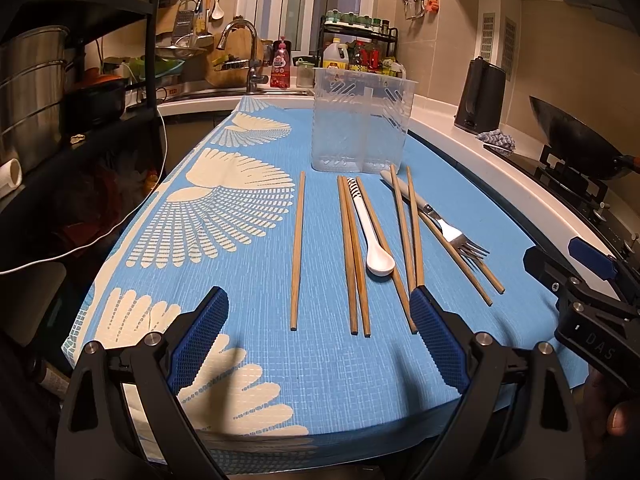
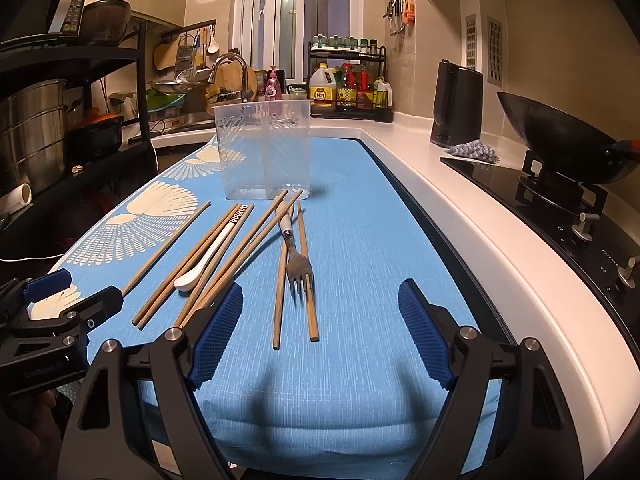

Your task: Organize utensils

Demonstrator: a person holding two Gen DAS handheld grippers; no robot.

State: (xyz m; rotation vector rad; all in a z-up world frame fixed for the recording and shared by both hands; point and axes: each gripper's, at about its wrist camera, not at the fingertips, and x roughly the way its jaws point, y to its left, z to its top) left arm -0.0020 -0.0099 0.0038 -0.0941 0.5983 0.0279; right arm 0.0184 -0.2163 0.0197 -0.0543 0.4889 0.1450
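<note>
Wooden chopsticks [image 1: 298, 248], a white spoon [image 1: 370, 232] and a fork [image 2: 298, 268] lie loose on the blue mat [image 1: 340, 360] at frame centre, just below the clear plastic holder [image 1: 360, 128], which is empty. The chopsticks look light, stiff and thin, likely to roll; pinching them mid-length seems safest. The spoon looks smooth and breakable; its handle is the place to hold. The left gripper [image 1: 318, 340] and right gripper [image 2: 320, 332] both hover low in frame, jaws spread wide, holding nothing.
</note>
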